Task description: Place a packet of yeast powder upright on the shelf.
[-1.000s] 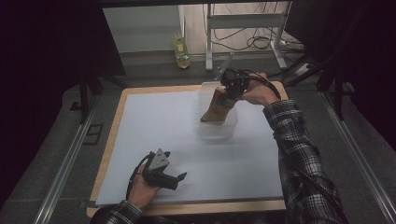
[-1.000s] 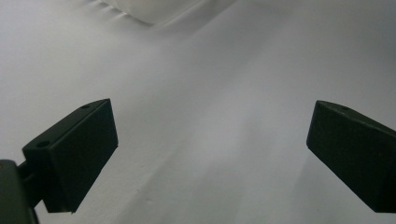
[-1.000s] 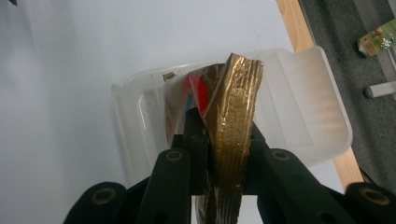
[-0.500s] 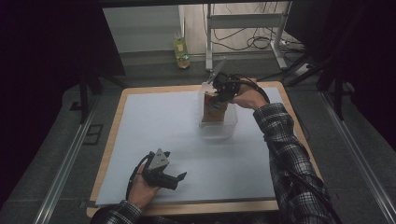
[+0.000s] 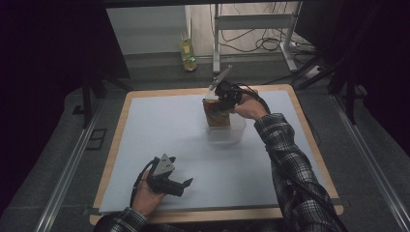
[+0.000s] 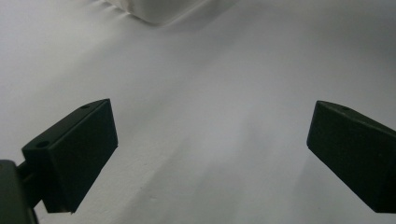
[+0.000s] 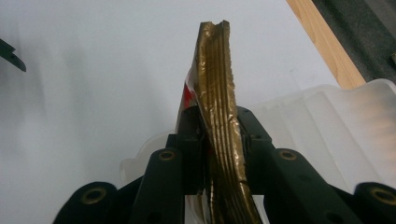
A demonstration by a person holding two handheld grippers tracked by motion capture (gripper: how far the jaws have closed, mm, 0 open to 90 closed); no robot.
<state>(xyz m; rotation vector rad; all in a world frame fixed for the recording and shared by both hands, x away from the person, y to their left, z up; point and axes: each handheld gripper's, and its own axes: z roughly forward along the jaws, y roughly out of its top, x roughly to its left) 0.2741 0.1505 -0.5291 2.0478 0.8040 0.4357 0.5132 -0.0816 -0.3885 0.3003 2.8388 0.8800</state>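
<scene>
A gold snack bag (image 5: 216, 116) with red print stands upright over a clear plastic tub (image 5: 231, 136) near the table's back middle. My right gripper (image 5: 220, 105) is shut on the bag's crimped top seal (image 7: 218, 88), which rises between its jaws; the tub's white rim (image 7: 345, 116) lies below and to the right. My left gripper (image 5: 180, 186) rests low at the front left of the white table (image 5: 159, 125). Its black fingers (image 6: 74, 154) stand wide open with nothing between them, over bare white surface; a corner of the tub (image 6: 156, 9) shows far ahead.
The table's wooden edge (image 5: 121, 125) frames the white top. Beyond the far edge, a yellow-green bottle (image 5: 187, 48) stands on the floor near a metal frame (image 5: 251, 21) and cables. Dark panels flank both sides.
My right gripper has carried the bag leftward and stood it more upright over the tub. The left gripper has stayed put, open.
</scene>
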